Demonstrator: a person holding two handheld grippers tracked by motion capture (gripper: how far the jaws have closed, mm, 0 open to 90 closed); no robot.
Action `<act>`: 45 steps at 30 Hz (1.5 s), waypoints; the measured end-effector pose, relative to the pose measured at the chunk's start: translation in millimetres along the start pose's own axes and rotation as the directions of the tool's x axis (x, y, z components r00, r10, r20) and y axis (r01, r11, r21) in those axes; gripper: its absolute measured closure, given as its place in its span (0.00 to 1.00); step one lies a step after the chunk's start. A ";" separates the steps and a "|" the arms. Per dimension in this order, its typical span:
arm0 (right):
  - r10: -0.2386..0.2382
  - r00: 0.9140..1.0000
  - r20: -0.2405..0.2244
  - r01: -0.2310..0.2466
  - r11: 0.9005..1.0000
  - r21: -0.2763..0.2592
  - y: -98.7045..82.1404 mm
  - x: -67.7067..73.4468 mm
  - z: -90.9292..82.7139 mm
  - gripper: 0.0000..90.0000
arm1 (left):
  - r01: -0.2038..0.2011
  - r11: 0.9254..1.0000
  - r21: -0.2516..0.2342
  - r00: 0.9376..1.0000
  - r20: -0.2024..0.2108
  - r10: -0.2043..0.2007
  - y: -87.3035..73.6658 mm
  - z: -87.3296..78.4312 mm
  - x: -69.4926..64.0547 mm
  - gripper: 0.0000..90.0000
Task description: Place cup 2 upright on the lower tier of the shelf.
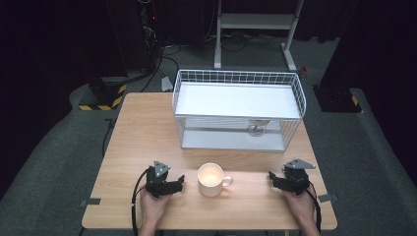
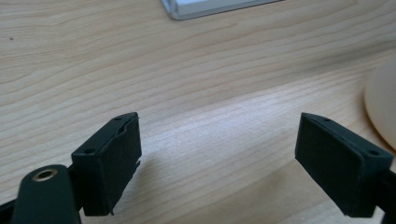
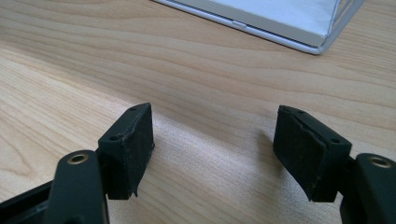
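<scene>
A cream mug (image 1: 212, 179) stands upright on the wooden table (image 1: 147, 132), near the front edge, with its handle turned to the right. My left gripper (image 1: 180, 182) rests on the table just left of the mug, jaws pointing at it, open with bare wood between them (image 2: 219, 133). The mug's rounded side (image 2: 384, 105) shows at the right edge of the left gripper view. My right gripper (image 1: 272, 178) lies to the mug's right, aimed left, also open and holding nothing (image 3: 215, 128).
A white wire rack (image 1: 238, 110) with two levels stands at the back of the table. A stemmed glass (image 1: 257, 127) sits on its lower level, toward the right. The rack's base (image 3: 280, 23) runs along the top of the right gripper view.
</scene>
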State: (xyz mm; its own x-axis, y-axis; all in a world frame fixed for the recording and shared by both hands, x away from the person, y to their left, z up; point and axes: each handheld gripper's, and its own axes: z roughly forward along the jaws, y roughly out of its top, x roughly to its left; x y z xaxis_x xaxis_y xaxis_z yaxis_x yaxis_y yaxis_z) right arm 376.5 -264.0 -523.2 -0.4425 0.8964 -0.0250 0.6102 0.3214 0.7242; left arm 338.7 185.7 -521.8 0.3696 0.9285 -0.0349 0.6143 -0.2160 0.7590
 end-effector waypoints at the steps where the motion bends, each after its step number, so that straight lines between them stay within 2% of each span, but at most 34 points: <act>1: -0.002 1.000 0.001 0.002 1.000 -0.001 0.0 0.0 0.0 0.32 | -0.002 1.000 -0.002 1.000 0.005 0.002 0.1 -1.1 -0.9 0.16; 7: -0.002 1.000 -0.001 0.002 1.000 -0.002 0.0 -0.2 0.1 0.32 | -0.005 1.000 -0.007 0.999 0.046 0.005 -0.2 -4.3 -5.3 0.12; 11: -0.001 1.000 -0.001 0.001 1.000 -0.002 0.0 -0.2 0.1 0.32 | -0.007 1.000 -0.012 0.996 0.089 0.008 -3.2 -9.3 -9.5 0.11; 16: -0.004 1.000 -0.003 0.004 1.000 -0.002 0.0 -0.1 0.1 0.32 | -0.015 1.000 -0.005 0.993 0.118 0.016 -8.5 -13.6 -15.3 0.09; 20: 0.001 1.000 -0.004 -0.001 1.000 0.001 0.0 0.2 -0.1 0.32 | -0.046 0.999 -0.010 0.990 0.131 0.047 -11.3 -18.9 -22.5 0.08; 26: 0.002 1.000 -0.004 -0.002 1.000 0.001 0.0 0.1 0.0 0.32 | -0.070 0.997 -0.022 0.981 0.180 0.072 -12.3 -24.0 -37.9 0.04; 31: -0.002 1.000 -0.002 0.002 1.000 -0.002 0.0 -0.4 0.3 0.32 | -0.107 0.994 -0.035 0.974 0.196 0.111 -10.4 -24.1 -51.1 0.01; 45: 0.006 1.000 0.002 -0.006 1.000 0.000 0.0 -0.3 0.1 0.32 | -0.145 0.988 -0.052 0.957 0.245 0.154 3.0 -14.4 -75.1 0.01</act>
State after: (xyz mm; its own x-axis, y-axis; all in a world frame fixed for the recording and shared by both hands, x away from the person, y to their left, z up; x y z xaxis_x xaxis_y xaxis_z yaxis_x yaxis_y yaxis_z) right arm 376.7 -264.3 -523.3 -0.4372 0.8991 -0.0219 0.6129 0.3156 0.7244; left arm 302.7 119.7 -507.6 0.6191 0.7816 -0.0760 0.5166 -0.3325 0.7891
